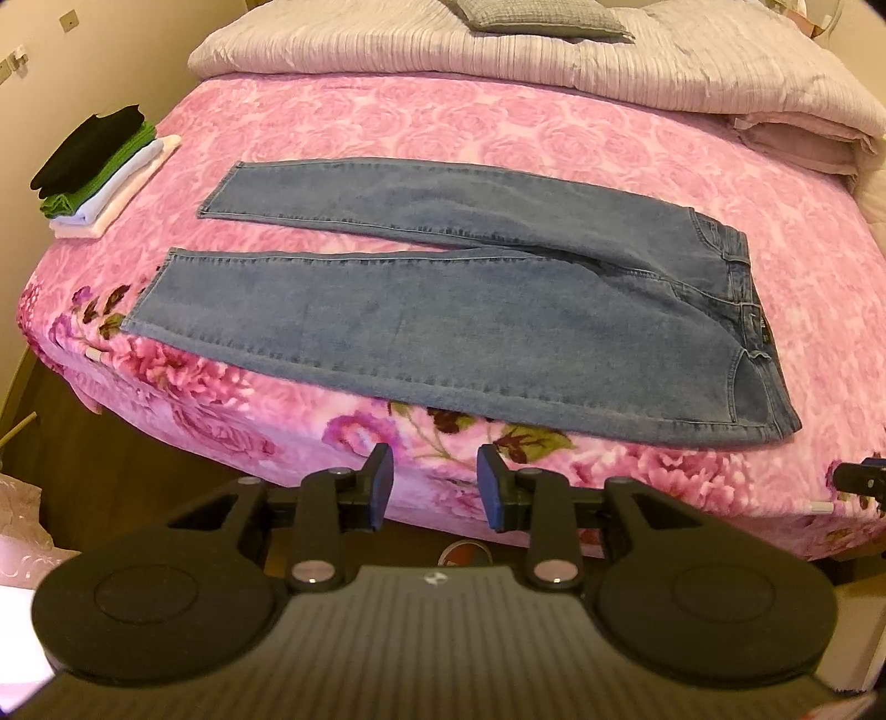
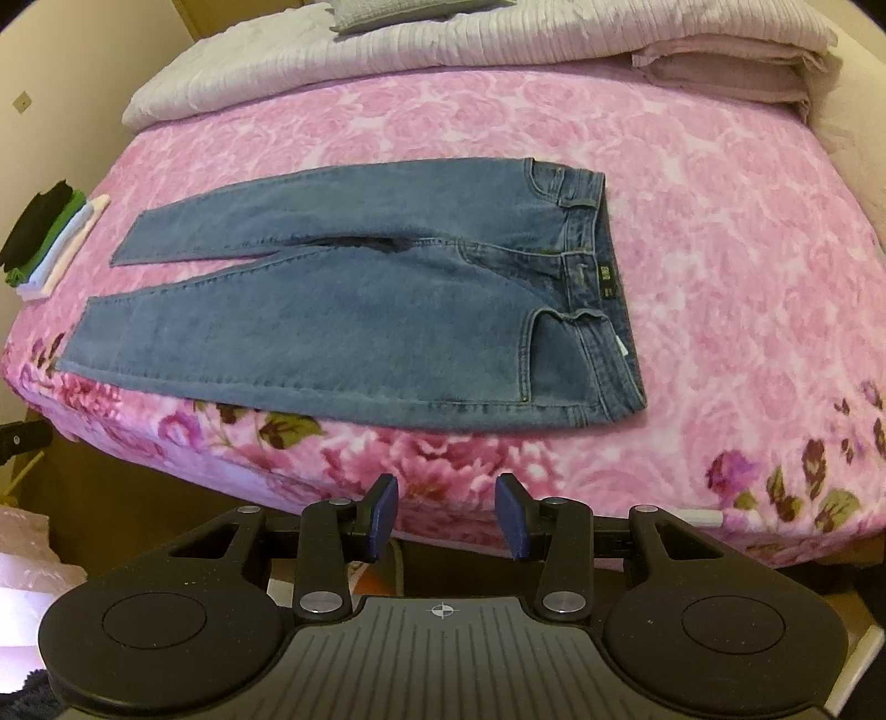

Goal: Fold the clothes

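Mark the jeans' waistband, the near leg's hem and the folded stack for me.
jeans' waistband (image 2: 587, 260): right wrist view, by the label.
near leg's hem (image 1: 148, 288): left wrist view, cuff edge.
folded stack (image 1: 97, 166): left wrist view, green layer.

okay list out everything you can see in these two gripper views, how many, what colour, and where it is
jeans: one pair, blue denim, spread flat on the bed, legs to the left and parted, waistband to the right
stack of folded clothes: one, black on top, then green, white and pale pink, far left of the bed
blanket: one, pink with a rose pattern, covers the bed
quilt: one, pale pinkish white, ribbed, bunched along the far end of the bed
cushion: one, grey, lying on the quilt
left gripper: one, black with blue pads, open, holding nothing, short of the near bed edge
right gripper: one, black with blue pads, open, holding nothing, short of the near bed edge
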